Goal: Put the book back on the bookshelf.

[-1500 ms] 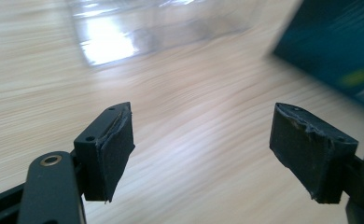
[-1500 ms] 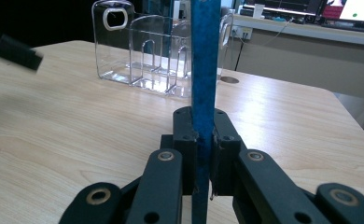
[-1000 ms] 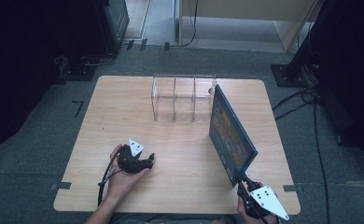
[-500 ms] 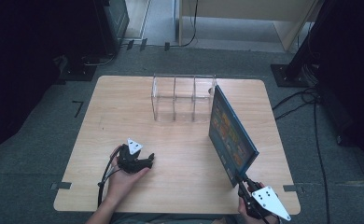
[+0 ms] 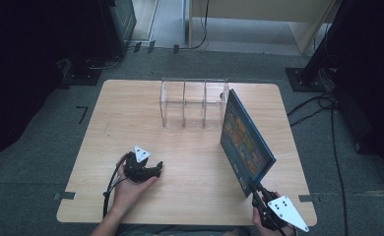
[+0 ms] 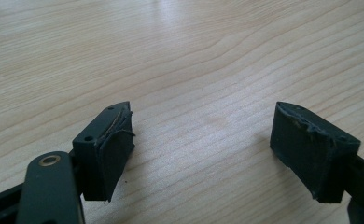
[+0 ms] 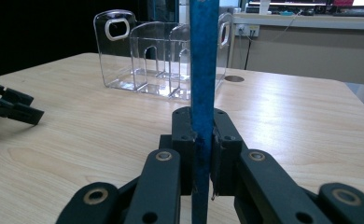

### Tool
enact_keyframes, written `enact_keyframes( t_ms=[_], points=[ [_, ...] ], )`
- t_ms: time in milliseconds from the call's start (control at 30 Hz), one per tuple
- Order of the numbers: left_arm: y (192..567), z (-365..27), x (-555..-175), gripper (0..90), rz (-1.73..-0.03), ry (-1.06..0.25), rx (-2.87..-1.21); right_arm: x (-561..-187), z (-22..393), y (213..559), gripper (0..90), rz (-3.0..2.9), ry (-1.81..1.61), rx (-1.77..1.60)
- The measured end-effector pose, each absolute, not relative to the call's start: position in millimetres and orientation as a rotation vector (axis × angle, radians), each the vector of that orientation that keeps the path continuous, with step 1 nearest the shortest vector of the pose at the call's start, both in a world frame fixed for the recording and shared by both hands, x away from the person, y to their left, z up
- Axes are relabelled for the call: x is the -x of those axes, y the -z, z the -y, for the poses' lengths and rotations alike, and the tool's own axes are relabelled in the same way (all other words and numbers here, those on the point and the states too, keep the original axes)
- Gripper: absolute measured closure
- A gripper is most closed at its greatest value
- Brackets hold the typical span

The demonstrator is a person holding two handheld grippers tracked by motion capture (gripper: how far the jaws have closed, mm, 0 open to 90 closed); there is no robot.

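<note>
A person sits at the near edge of a light wooden worktop (image 5: 131, 108), a hand-held gripper in each hand. The right hand-held gripper (image 5: 257, 192), at the near right corner of the worktop, is clamped on the lower near corner of a thin blue picture book (image 5: 244, 142). The book is held up off the worktop on edge, its colourful cover facing left, its long axis running from the gripper away toward the far side.

In the right gripper view the book's blue edge (image 7: 203, 70) rises straight up between the two black pads, which press on it from either side.

A clear plastic file rack (image 5: 194, 103) with three slots stands upright at the far middle of the worktop. It lies beyond the book and slightly to its left; the book's far top corner reaches just beside the rack's right end. The slots seem to run near to far, roughly in line with the book's long axis, so the coming move is probably a short carry left and away.

The left hand-held gripper (image 5: 153, 170) rests on the near left part of the worktop, well apart from book and rack. Its jaws stand wide with only bare wood (image 6: 194, 70) between them. The right hand is the nearer one to the rack.
</note>
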State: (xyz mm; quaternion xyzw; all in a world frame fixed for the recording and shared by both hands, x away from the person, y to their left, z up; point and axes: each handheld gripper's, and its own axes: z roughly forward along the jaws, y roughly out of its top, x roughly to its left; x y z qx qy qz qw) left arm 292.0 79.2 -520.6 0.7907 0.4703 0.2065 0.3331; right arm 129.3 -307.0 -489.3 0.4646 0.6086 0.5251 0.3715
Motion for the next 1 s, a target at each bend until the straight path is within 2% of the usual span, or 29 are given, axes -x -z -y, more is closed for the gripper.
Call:
enact_keyframes(
  t_ms=[433, 533, 1000],
  points=[
    [520, -79, -292, 21.4, -1.225, -0.539, -2.070, -136, 310, 479, 75.0, -1.530, -1.405, -1.199],
    [520, -79, -292, 21.4, -1.224, -0.539, -2.070, -142, 309, 467, 71.9, -1.541, -1.421, -1.169],
    [521, -79, -292, 21.5, -1.226, -0.539, -2.068, -161, 301, 420, 71.6, -1.493, -1.457, -1.169]
  ],
)
